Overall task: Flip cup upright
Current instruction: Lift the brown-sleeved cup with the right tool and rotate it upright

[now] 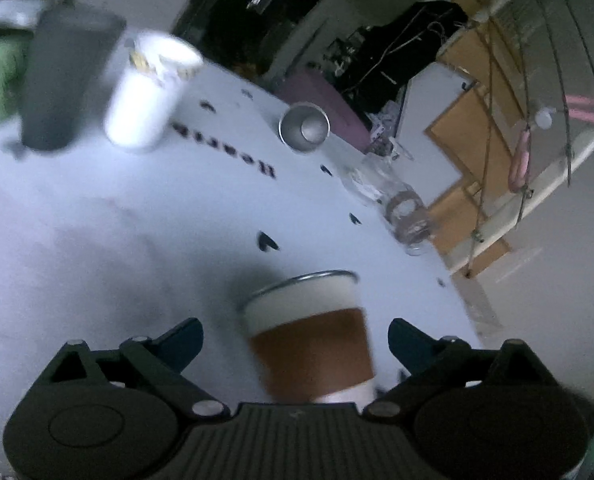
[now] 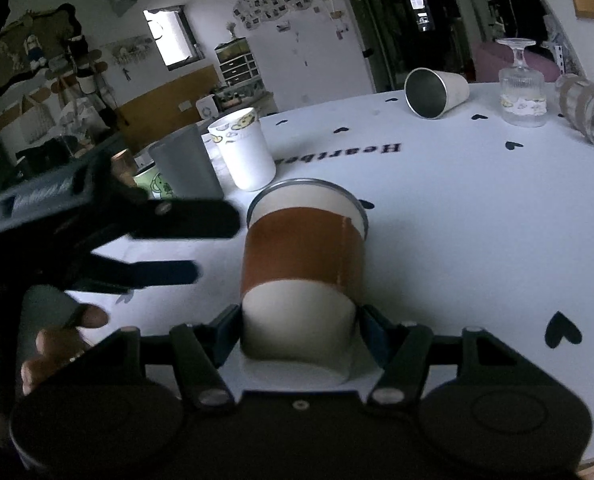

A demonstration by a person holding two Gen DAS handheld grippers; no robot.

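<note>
While my right gripper [image 2: 301, 328] reaches forward low over the white desk [image 2: 477, 220], its jaws are clenched on the cup [image 2: 303, 256], pressing both sides of the cream base below the brown sleeve. That cup stands tilted between them, its metal-rimmed mouth pointing up and away from me. My left gripper [image 1: 297, 344] looks down at the same cup [image 1: 311, 336] from a rolled angle, jaws released and spread wide, one on each side of it and clear of its walls. Further back a steel cup [image 2: 437, 92] lies on its side beside an upturned glass [image 2: 521, 88].
</note>
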